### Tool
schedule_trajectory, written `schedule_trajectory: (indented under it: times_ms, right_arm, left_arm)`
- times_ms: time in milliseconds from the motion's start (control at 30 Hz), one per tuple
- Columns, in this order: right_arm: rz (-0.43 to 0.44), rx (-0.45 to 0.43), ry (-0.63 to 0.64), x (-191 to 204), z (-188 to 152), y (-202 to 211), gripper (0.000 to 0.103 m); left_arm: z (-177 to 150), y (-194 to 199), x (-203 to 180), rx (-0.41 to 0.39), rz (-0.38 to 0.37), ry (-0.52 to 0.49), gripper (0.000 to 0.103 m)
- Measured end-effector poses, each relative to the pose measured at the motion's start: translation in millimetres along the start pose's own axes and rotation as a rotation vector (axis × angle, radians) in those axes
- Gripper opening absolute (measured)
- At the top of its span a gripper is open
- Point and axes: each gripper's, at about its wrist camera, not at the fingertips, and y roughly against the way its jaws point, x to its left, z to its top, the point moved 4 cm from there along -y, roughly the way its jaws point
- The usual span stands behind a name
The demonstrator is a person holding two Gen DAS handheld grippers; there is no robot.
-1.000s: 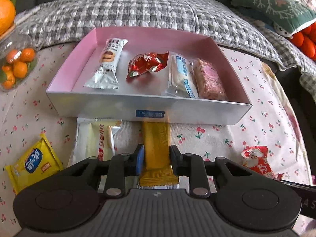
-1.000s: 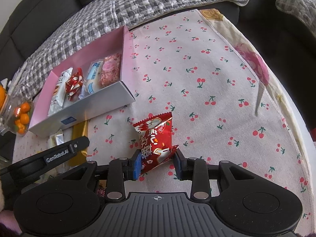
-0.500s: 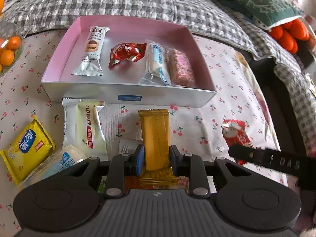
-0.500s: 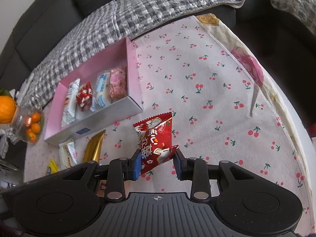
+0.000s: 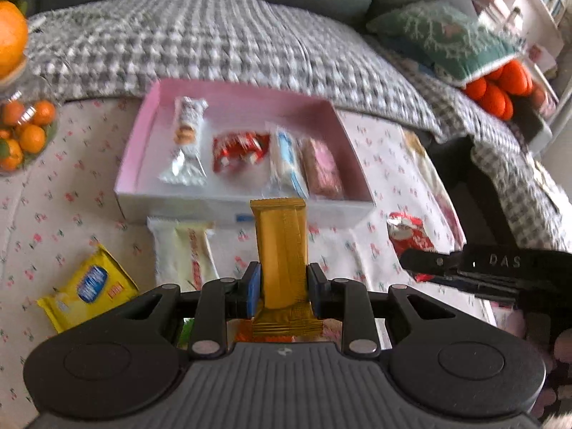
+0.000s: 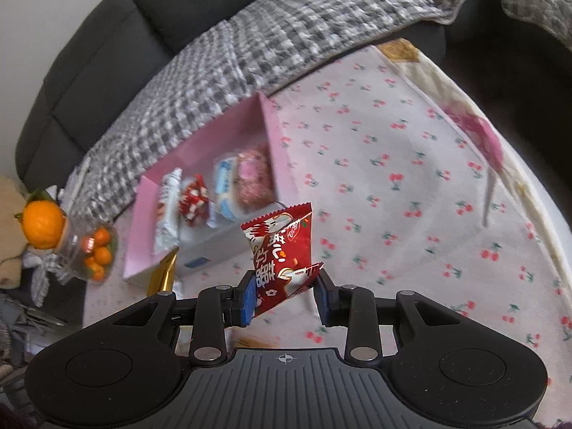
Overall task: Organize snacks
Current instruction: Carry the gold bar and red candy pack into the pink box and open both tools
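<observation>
My left claw (image 5: 282, 291) is clamped on a gold wafer bar (image 5: 282, 250), lifted off the cherry-print tabletop (image 5: 71, 214) and pointing at the pink box (image 5: 143, 136). My right claw (image 6: 286, 293) is pinching a red snack packet (image 6: 282, 250) by its lower end, held up in the air too. Below on the cloth sit a yellow packet (image 5: 89, 286) and a cream wrapper (image 5: 186, 250). Further out, the box holds four snacks in a row: white cookie bar (image 5: 186, 139), red candy (image 5: 239, 150), blue-white bar (image 5: 286, 161), pink bar (image 5: 321, 171). Bit blurry though.
</observation>
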Motion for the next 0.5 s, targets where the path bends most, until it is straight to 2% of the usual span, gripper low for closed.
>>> schedule_trajectory:
  times_ms: [167,500]
  right_arm:
    - [0.057,-0.023,-0.001,19,10,-6,0.033]
    - [0.125,-0.074,-0.027,39,28,-33,0.033]
  left_arm:
    - [20,-6,6,-0.031,0.036,-0.016,0.025]
    - [57,-34,13,-0.059,0.015,0.025,0.025]
